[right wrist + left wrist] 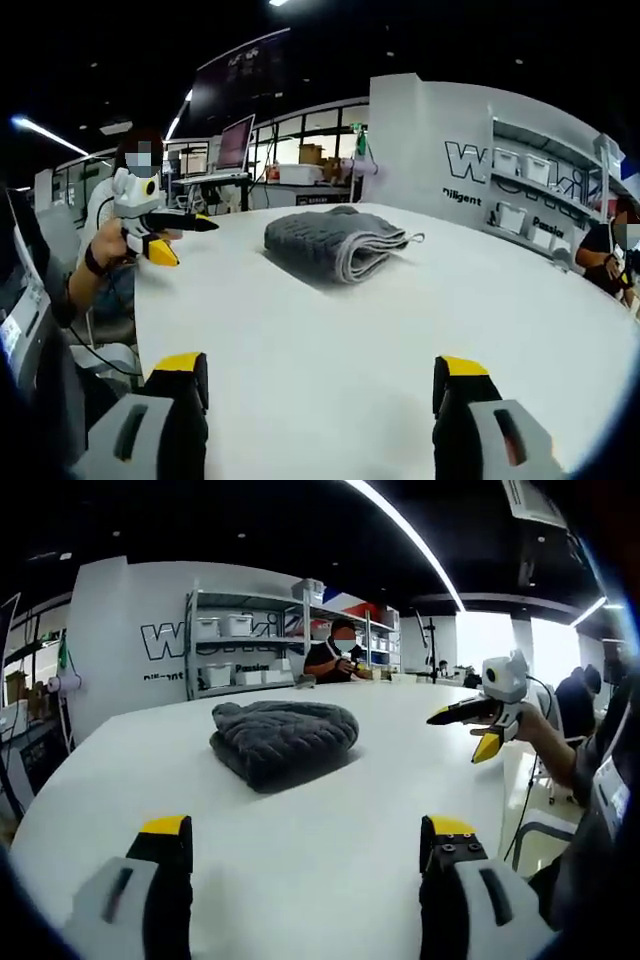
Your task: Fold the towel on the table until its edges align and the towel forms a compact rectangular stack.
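You had the grey towel (283,740) lying folded into a thick, layered bundle on the white table (330,850), well away from both of your tools. In the left gripper view it sat beyond the middle of the tabletop, a little rumpled on top, with nothing touching it. Your left gripper (305,845) was held low over the near part of the table, its two yellow-tipped jaws spread wide with only bare tabletop between them. In the right gripper view the towel (337,242) showed its stacked edges facing right, with a small loop sticking out at that side. Your right gripper (322,385) was likewise spread wide above the near tabletop, gripping nothing. Each tool also appeared in the other's view, held up at the table's edge: the right gripper (470,730) in a hand at the right side, the left gripper (175,238) in a hand at the left side, both with their jaws apart. Shelves (250,640) with white bins stood against the far wall, and a person (335,660) stood beside them.
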{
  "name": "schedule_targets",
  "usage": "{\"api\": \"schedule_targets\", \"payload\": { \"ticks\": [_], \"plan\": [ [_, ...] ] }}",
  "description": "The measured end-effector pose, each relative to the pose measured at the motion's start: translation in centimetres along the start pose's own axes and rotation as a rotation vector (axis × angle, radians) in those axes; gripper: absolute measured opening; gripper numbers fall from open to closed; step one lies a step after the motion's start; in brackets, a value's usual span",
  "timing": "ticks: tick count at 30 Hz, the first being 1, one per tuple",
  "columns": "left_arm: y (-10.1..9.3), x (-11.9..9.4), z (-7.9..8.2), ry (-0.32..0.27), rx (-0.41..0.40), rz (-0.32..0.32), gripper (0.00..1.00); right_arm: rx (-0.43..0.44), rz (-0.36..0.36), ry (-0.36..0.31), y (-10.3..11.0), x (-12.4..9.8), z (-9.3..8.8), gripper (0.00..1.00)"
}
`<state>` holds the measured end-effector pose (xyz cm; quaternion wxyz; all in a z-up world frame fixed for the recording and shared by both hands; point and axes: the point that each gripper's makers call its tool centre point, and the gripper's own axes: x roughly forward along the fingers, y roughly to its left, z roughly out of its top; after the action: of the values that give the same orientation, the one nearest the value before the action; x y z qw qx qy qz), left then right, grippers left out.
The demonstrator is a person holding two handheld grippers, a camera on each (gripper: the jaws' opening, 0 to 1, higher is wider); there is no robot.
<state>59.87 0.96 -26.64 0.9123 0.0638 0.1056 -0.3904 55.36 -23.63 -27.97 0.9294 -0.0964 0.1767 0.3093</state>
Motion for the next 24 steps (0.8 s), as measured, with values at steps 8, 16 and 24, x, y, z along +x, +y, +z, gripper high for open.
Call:
{"api": "schedule_targets", "payload": {
  "ticks": [8, 16, 24],
  "plan": [
    [-0.16, 0.27, -0.28, 0.011, -0.001, -0.005, 0.99, 0.009, -0.001, 0.001, -0.26, 0.02, -0.21, 0.97],
    [-0.29, 0.36, -0.49, 0.019, 0.001, 0.005, 0.99, 0.021, 0.009, -0.022, -0.17, -0.04, -0.29, 0.97],
    [0.19, 0.32, -0.13, 0.011, -0.011, 0.027, 0.98, 0.018, 0.006, -0.017, -0.55, 0.13, -0.18, 0.97]
  ]
}}
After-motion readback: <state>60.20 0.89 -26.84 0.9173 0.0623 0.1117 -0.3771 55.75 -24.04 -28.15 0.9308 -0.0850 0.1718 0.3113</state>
